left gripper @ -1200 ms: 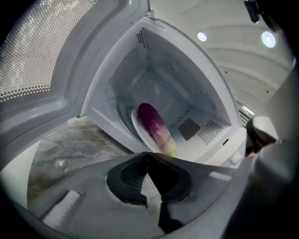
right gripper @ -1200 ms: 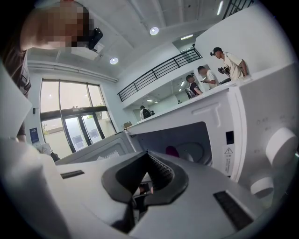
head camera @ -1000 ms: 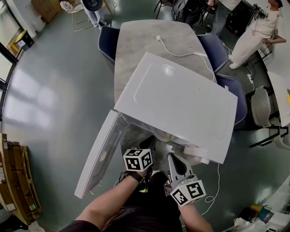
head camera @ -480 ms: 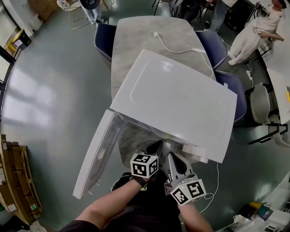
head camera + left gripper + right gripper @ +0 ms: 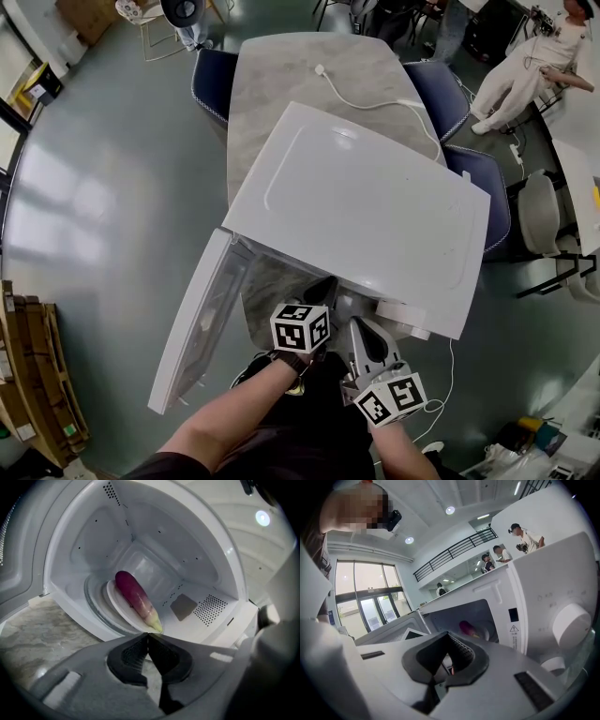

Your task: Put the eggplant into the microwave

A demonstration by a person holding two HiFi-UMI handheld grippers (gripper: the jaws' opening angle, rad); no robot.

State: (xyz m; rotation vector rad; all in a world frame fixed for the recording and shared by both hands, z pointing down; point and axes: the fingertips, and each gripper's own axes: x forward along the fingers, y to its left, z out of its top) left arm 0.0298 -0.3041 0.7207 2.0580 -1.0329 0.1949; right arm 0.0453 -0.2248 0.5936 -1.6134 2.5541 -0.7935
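While both grippers hang just before the microwave (image 5: 375, 206), the left gripper (image 5: 148, 633) has its jaws pressed together on nothing, tips at the microwave's mouth. The right gripper (image 5: 449, 633), likewise closed and empty, faces the microwave's panel with its knob (image 5: 571, 623). Inside the microwave the eggplant (image 5: 136, 599) lies on the round plate (image 5: 114, 604), green end toward the opening. The door (image 5: 197, 337) stands wide at the microwave's left. Behind the microwave a white cable (image 5: 375, 105) trails over the table (image 5: 281, 84).
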